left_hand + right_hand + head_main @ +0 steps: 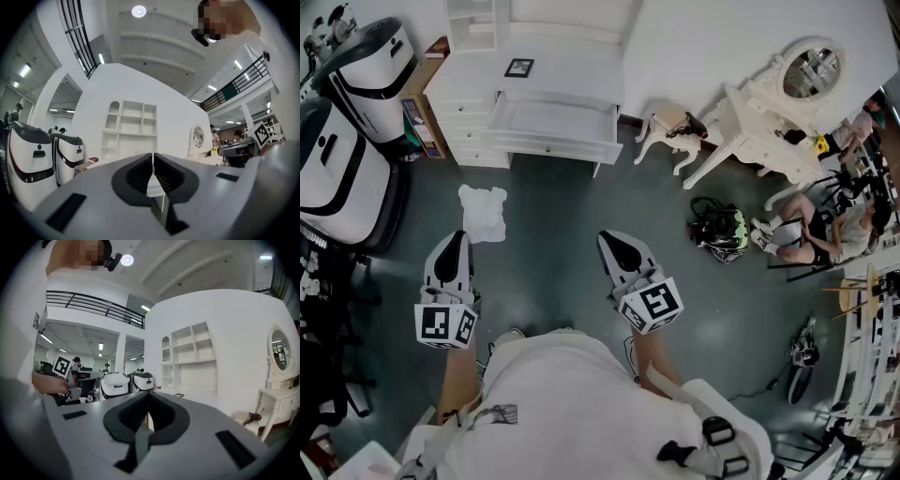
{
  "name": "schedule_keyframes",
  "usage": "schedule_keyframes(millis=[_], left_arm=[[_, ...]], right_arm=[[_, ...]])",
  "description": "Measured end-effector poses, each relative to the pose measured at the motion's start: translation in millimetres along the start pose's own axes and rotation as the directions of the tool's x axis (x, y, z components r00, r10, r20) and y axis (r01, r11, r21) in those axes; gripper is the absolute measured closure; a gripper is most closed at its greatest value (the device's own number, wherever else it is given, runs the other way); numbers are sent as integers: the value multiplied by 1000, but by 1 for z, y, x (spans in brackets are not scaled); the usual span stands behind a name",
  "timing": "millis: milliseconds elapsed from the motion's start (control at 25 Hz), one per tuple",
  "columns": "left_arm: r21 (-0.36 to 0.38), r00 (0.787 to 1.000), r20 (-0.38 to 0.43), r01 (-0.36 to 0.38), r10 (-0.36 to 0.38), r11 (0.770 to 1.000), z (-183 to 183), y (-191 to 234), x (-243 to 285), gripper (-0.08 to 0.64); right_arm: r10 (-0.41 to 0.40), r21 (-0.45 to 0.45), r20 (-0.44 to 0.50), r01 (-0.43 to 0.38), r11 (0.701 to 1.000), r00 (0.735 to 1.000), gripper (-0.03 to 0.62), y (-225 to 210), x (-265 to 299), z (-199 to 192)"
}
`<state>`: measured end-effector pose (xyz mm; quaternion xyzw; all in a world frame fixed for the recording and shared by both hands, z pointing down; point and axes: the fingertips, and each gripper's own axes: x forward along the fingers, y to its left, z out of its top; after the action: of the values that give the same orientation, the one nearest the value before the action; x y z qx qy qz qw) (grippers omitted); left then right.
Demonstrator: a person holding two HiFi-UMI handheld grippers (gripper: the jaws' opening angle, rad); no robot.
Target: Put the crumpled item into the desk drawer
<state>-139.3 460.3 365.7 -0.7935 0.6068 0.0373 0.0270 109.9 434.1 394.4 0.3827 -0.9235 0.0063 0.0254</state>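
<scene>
A white dressing table (748, 124) with an oval mirror (811, 71) stood far right, a small stool (660, 128) beside it. Two white-and-black machines (367, 66) stood far left. A dark bag (718, 231) lay near a seated person (827, 231).

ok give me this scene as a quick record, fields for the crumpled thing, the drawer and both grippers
crumpled item: white, lying on the dark floor, in front of the desk, nothing touching it
desk drawer: pulled out of the white desk, looks empty
left gripper: jaws together, nothing between them, just short of the crumpled item
right gripper: jaws together, nothing held, over bare floor
task state: item not yet picked up
</scene>
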Motion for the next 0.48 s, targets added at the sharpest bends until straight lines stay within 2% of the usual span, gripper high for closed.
schedule_keyframes(millis=[160,480], left_arm=[[1,1000,15,6,-6,1000,-3,-11,1,534],[8,1000,-6,-2,2,1000,-8,-34,2,534]], right_arm=[[7,3,3,-7,1000,1000,583,-5,-9,-2],[15,21,-6,-15,1000,1000,583,-17,-29,-15]])
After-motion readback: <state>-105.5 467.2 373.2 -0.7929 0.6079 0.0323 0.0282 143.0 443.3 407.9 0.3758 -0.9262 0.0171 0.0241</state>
